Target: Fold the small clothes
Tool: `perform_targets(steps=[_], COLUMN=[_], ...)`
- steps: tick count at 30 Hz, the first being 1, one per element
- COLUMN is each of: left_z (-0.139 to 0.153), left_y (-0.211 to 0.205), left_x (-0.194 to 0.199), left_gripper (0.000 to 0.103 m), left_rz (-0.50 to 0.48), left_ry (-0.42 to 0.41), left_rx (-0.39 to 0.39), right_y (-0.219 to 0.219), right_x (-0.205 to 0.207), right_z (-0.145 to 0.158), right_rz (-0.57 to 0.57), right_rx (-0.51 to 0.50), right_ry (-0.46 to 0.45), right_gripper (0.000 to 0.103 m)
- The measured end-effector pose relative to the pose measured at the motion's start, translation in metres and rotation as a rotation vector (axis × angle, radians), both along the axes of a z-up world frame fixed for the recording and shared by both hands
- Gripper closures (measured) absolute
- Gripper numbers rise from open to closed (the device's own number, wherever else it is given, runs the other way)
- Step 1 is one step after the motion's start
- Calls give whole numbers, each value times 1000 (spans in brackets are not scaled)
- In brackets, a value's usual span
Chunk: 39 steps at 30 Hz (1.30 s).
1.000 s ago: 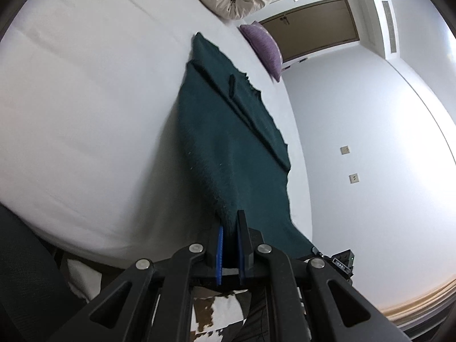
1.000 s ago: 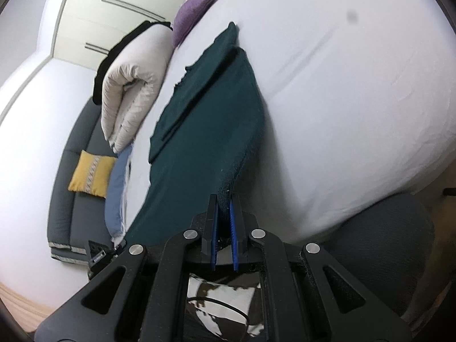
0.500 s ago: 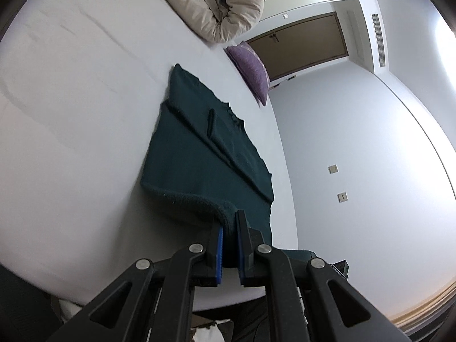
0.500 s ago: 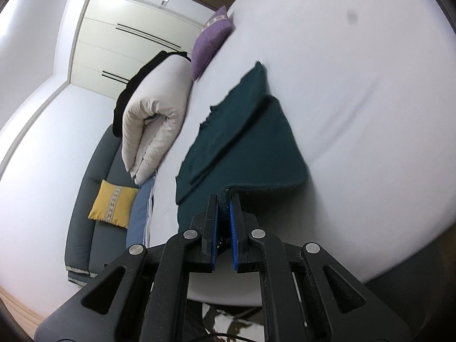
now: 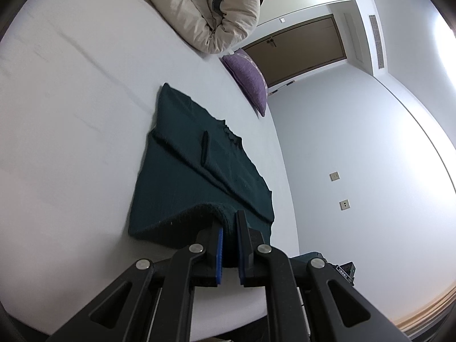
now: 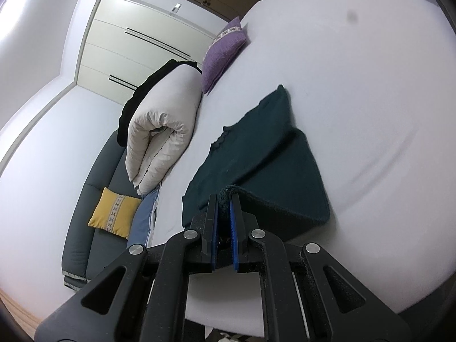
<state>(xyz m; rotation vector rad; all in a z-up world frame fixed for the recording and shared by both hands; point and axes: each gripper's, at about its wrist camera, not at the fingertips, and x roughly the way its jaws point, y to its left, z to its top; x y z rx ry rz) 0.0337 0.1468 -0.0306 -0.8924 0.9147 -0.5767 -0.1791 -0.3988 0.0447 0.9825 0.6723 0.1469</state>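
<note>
A dark green knit garment (image 5: 196, 168) lies on the white bed (image 5: 71, 131), its sides folded inward. My left gripper (image 5: 228, 225) is shut on the garment's near hem and holds that corner lifted and curled over the part that lies flat. In the right wrist view the same garment (image 6: 270, 154) shows, and my right gripper (image 6: 224, 199) is shut on the other near hem corner, also lifted above the bed (image 6: 356, 91). The hem between the two grippers arches over the lower part of the garment.
A rolled beige duvet (image 5: 205, 8) lies at the far side of the bed, with a purple cushion (image 5: 248, 77) beside it. In the right wrist view a grey sofa (image 6: 94, 199) with a yellow cushion (image 6: 114, 213) stands left of the bed. A wardrobe and a brown door stand beyond.
Both grippers have carried the garment's near hem up and forward over the bed. The hanging lower part now lies doubled over the flat part, and the garment looks shorter.
</note>
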Motion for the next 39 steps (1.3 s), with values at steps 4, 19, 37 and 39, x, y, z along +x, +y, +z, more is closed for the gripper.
perform_targets(steps=[4,19,37,39], left_z=[1,-3,-28,-34], left_y=[-2,-19,-43,-47], left_x=[12,97,228,240], left_gripper=[94,94,94,94], left_rz=[-2,14,61,61], left_ry=[-2,-1,43,52], left_rx=[4,38,97,106], right_y=[0,-9,-32,-37], right_x=[18,106,281,301], right_z=[3,1,-41,-53], right_rz=[-5,-38,-89,-103], right_rx=[-15,-73,-119,-117], right_ry=[-6,-6,76,102], right_gripper=[97,97,97,97])
